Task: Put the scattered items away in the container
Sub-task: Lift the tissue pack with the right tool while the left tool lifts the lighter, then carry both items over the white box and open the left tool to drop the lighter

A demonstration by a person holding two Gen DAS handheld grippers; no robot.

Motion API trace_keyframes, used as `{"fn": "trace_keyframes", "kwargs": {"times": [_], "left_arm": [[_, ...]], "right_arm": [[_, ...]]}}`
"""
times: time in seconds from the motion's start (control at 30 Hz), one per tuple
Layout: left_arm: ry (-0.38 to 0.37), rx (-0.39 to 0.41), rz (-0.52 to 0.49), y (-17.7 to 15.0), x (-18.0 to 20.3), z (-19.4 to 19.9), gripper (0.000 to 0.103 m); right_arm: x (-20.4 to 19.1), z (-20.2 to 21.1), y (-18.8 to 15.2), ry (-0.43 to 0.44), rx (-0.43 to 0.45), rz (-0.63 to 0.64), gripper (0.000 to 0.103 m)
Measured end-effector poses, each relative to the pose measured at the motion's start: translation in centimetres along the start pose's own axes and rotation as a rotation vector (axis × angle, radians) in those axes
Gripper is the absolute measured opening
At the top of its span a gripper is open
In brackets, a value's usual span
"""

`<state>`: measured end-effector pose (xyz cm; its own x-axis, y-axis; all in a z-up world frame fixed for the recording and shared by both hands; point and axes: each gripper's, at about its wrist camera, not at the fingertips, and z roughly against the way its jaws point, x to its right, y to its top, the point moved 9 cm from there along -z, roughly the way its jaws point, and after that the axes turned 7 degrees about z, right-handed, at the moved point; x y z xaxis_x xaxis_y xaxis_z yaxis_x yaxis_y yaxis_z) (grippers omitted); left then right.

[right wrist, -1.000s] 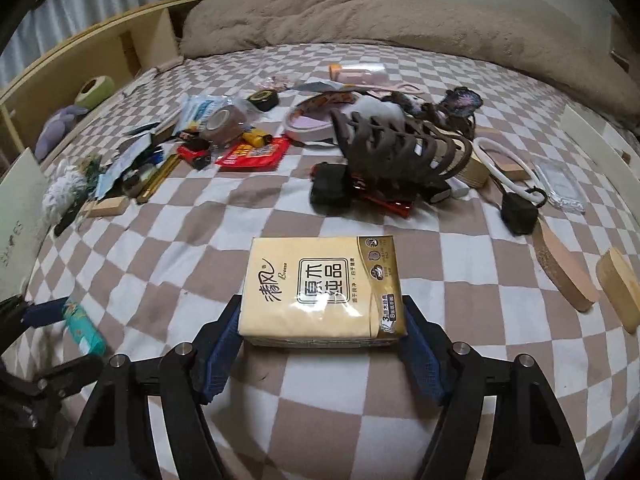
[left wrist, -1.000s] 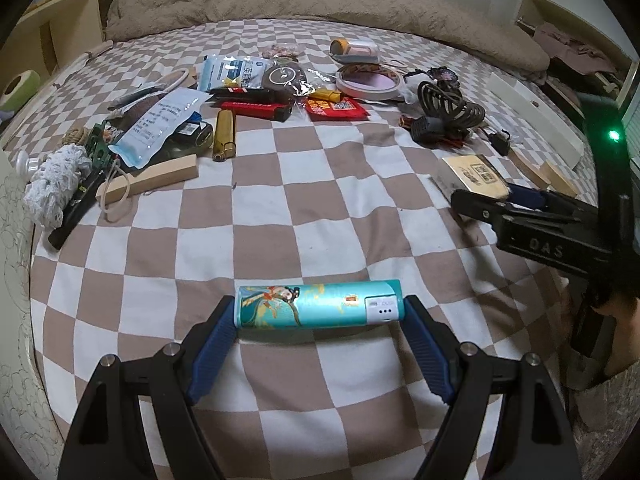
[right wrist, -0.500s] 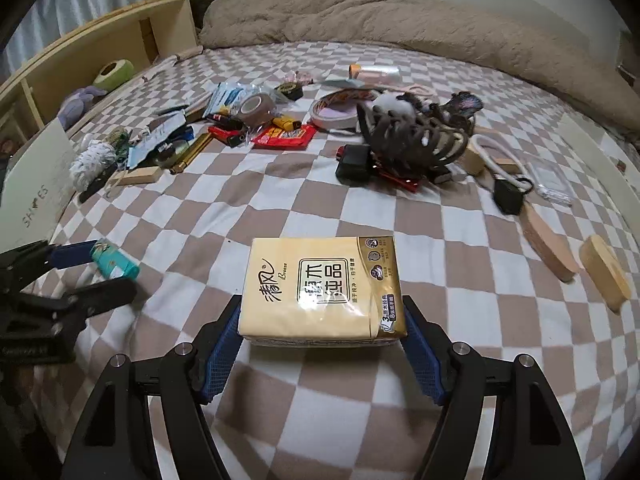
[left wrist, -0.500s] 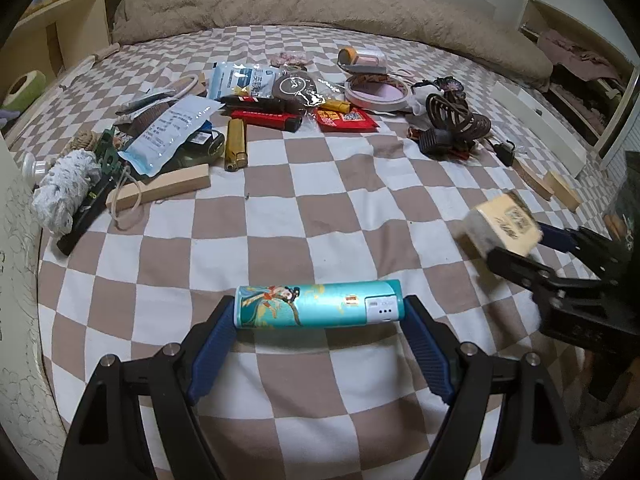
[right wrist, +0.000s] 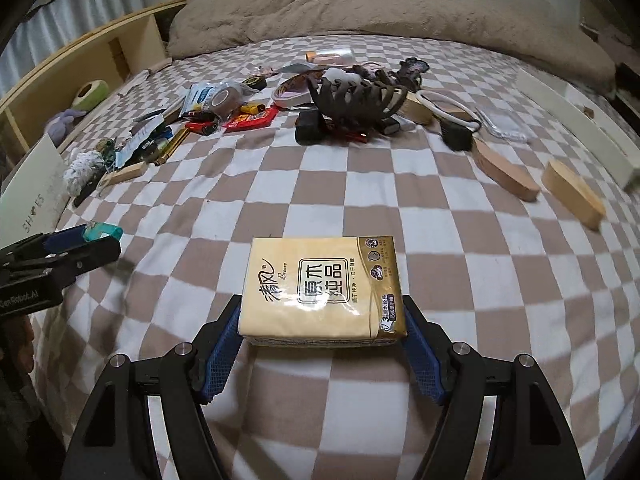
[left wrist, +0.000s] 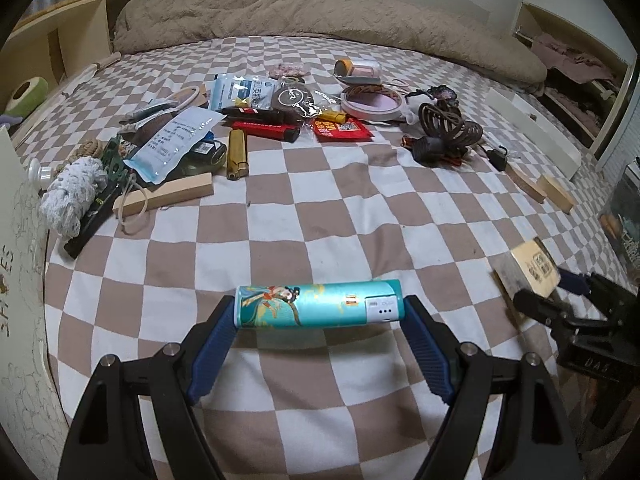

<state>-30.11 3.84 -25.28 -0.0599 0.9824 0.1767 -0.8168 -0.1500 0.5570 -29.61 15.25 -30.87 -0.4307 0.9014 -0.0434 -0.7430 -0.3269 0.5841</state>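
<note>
A teal tube is clamped lengthwise between the blue pads of the left gripper, one pad against each end, so that the long item is carried crosswise and clear of the checked bedspread. A tissue pack is gripped by its two narrow sides in the right gripper, label up and flat, a hold that probably keeps the soft pack from folding. Both items are judged to be in transit to the container. A white box wall printed with lettering stands at the far left of the left gripper and may be that container, though its opening is not shown.

One item is held per gripper, two in all. Ahead of both grippers, well apart from the fingers, the rest of the clutter lies in a band across the bed. Counted there: one wood block ahead and left of the left gripper, and two more blocks ahead and right of the right gripper; one brown hair claw; one tape ring; one brass lighter; one red packet. The smaller pieces in the left pile overlap too much to be counted exactly. A rumpled blanket lies beyond everything.
</note>
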Motion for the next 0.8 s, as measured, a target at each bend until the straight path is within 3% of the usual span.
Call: {"fn": "trace_keyframes", "kwargs": {"times": [0.4,0.8], "left_arm": [[-0.003,0.147,-0.011,2.1,0.1,6.1,0.082],[-0.066,0.316,0.005,4.9,-1.2,15.7,0.082]], "right_arm": [[-2.4,5.2,0.8,0.038,0.126,-0.043,0.075],[-7.1,10.9,5.4,0.12,0.25,-0.013,0.075]]}}
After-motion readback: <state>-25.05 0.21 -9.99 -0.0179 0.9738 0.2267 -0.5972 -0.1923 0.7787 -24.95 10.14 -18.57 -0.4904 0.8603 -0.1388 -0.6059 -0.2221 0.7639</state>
